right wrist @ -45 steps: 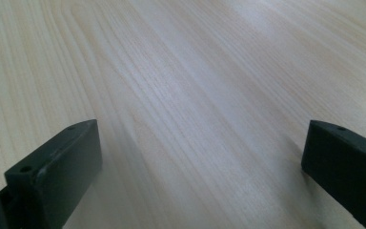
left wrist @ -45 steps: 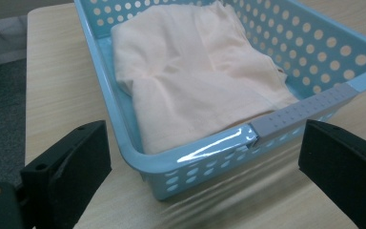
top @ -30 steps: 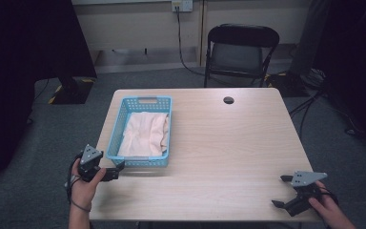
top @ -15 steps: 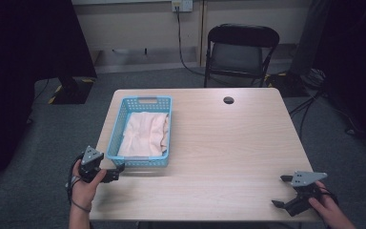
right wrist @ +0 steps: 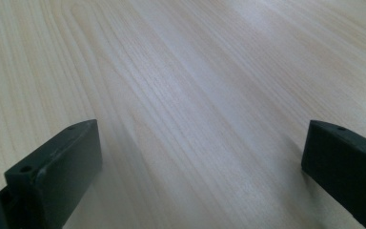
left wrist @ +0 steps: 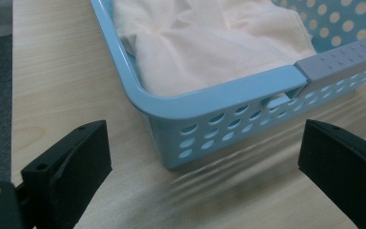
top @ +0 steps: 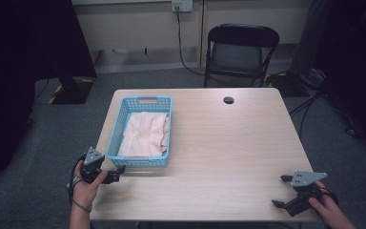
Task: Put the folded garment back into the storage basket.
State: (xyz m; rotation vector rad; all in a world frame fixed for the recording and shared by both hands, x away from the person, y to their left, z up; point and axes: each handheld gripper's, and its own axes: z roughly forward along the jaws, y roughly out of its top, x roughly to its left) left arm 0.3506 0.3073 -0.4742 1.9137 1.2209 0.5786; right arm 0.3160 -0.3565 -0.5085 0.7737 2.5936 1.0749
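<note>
Looking down from the high view, the blue basket [top: 143, 131] sat on the bench's [top: 228, 143] left half, long axis running away from the person, a cream cloth [top: 145, 133] folded inside. The left gripper [top: 115, 172] waited just beside its near left corner, far nearer than the right gripper [top: 282, 191] at the near right edge. From the left gripper view, 2 jaws stood wide, the basket corner [left wrist: 171, 107] ahead between them. From the right gripper view, jaws were wide over bare wood.
</note>
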